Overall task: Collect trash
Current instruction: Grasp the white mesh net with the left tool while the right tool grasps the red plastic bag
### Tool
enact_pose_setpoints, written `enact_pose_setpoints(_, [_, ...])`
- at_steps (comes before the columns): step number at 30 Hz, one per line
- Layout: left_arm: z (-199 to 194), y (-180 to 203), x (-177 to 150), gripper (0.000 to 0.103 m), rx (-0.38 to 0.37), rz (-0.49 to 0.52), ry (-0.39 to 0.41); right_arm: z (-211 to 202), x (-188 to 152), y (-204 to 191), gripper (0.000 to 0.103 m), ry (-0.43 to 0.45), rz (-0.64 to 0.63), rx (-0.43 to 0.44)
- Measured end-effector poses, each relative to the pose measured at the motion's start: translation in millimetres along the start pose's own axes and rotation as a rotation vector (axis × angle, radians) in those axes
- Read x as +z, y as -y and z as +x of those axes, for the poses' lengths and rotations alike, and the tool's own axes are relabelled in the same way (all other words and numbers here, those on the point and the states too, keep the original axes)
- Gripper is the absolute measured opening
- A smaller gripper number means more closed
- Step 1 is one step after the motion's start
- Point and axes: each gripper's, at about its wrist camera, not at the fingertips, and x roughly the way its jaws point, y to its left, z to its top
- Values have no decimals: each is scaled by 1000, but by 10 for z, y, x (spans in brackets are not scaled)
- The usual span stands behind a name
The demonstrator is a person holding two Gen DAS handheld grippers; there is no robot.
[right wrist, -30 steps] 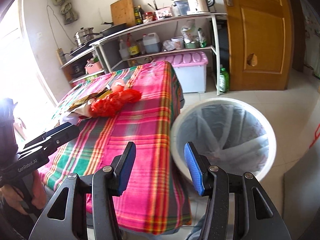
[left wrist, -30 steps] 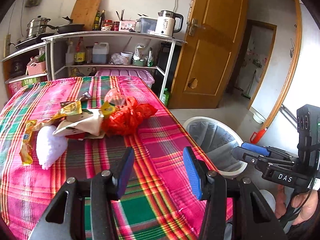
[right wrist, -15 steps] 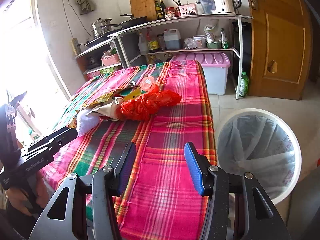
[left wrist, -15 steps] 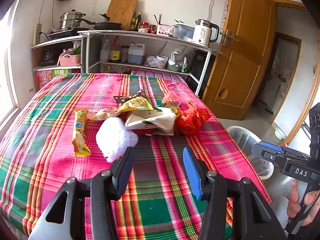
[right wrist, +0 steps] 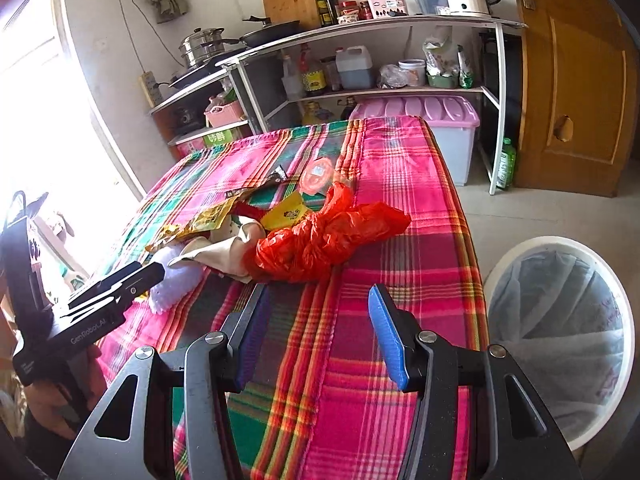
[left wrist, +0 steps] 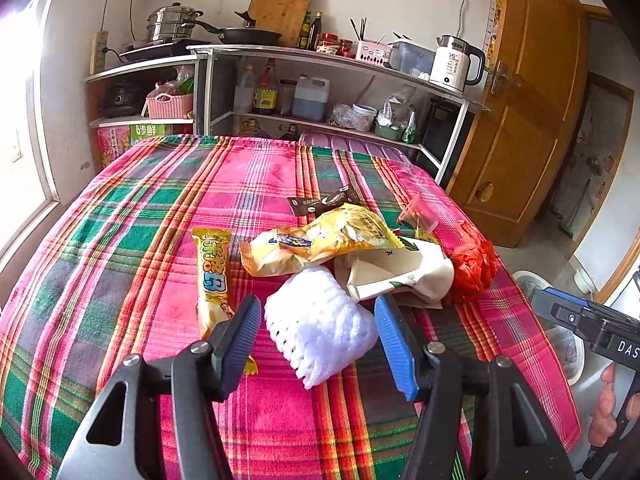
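On the table covered in a pink, green and red plaid cloth (left wrist: 120,240) lies one white foam net sleeve (left wrist: 320,324), one long yellow snack wrapper (left wrist: 212,276), one crumpled yellow snack bag (left wrist: 320,240), one dark brown wrapper (left wrist: 320,204), one cream paper carton (left wrist: 396,276), one clear plastic cup (left wrist: 420,216) and one crumpled red plastic bag (right wrist: 328,236). Beside the table's right edge stands one white round bin with a clear liner (right wrist: 560,316). Two grippers show.

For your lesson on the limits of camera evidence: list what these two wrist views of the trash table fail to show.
- Bin: its bottom is hidden by the liner in the right view; cut off by the table edge in the left.
- White foam net: mostly hidden behind the left gripper in the right view.
- Brown wrapper: print too small.
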Motion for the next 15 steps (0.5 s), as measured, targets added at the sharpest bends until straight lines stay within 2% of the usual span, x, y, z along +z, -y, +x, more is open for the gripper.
enact_pose_setpoints(8, [186, 5, -27, 61, -51, -24, -63, 314, 186, 35, 52, -30, 65, 7])
enact_pose_setpoints(15, [199, 20, -67, 55, -69, -32, -88, 508, 302, 79, 52, -50, 152, 18])
